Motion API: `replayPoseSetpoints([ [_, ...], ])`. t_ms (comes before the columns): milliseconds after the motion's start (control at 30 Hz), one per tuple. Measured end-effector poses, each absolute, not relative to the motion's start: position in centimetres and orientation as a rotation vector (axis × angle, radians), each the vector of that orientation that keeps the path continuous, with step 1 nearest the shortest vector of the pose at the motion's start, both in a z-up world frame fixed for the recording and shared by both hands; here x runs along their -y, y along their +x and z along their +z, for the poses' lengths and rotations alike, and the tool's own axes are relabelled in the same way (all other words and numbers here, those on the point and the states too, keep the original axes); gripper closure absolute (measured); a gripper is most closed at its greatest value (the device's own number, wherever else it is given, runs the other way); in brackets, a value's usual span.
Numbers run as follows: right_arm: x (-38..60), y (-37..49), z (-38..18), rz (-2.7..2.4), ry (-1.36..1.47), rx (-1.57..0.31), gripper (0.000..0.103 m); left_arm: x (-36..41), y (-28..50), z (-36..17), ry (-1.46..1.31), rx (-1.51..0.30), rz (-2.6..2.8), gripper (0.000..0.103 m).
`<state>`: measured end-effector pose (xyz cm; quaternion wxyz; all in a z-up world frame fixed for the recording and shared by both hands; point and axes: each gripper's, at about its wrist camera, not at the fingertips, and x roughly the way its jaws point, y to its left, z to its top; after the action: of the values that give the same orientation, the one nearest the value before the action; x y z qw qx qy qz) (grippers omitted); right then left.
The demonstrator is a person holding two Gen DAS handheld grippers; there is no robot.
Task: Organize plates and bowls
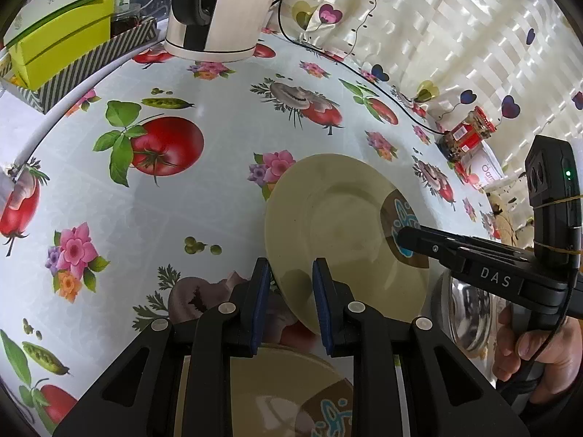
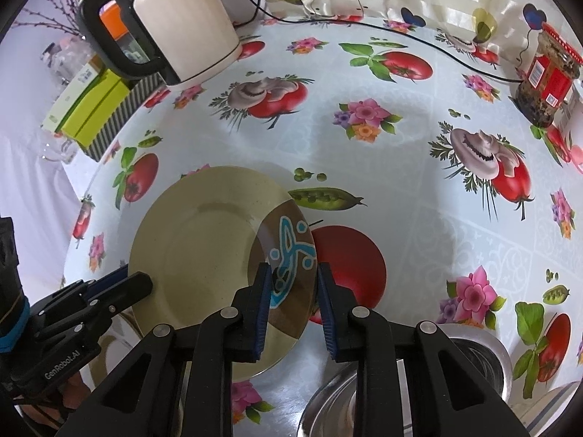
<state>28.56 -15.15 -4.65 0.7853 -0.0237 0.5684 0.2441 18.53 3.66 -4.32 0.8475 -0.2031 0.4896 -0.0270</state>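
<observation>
The left gripper (image 1: 291, 273) straddles the left rim of the lifted beige plate (image 1: 328, 225); its contact with the rim cannot be confirmed. The right gripper (image 2: 294, 280) straddles the plate's patterned right rim, jaws narrow. Plate is tilted above the counter (image 1: 182, 200), with a second plate (image 1: 269, 393) beneath and a steel bowl (image 1: 470, 317) to its right.

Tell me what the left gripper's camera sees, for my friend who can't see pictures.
A beige plate is held tilted above a table covered in a tomato-and-flower cloth. The left gripper has its fingers either side of the near rim; the right gripper reaches the patterned far edge. A cream kettle stands behind.
</observation>
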Motion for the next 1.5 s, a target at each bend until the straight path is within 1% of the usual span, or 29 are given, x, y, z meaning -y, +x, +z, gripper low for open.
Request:
replayPoseSetpoints([
  [733, 14.2, 25.2, -2.0, 0.549, -0.071, -1.200, 0.079, -4.3, 14.8, -1.9, -0.414, -1.006, -0.025, 0.079],
  [1500, 12.0, 19.7, -2.6, 0.601, -0.092, -1.222, 0.079, -6.0, 8.7, -2.2, -0.425, -1.015, 0.028, 0.079],
])
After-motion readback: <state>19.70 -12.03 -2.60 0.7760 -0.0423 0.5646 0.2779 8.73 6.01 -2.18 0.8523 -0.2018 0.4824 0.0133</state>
